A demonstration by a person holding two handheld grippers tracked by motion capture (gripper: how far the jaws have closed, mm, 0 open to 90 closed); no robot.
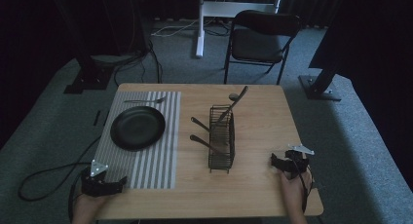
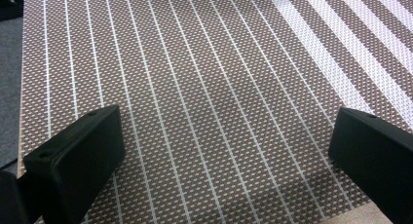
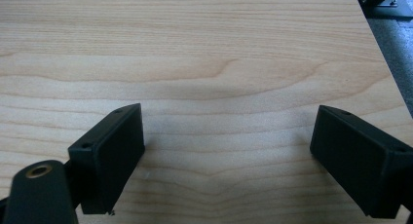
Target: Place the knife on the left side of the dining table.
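Nearest the camera, the left gripper (image 1: pixel 104 184) is held with jaws wide apart over the striped placemat (image 2: pixel 204 87), and the right gripper (image 1: pixel 287 163), equally spread and empty, over the bare table (image 3: pixel 204 53). Between them are seen a wire rack (image 1: pixel 222 139) of utensils and a black plate (image 1: pixel 138 128) on the placemat.

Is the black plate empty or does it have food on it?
Empty. The black plate on the striped placemat shows only its bare dark surface.
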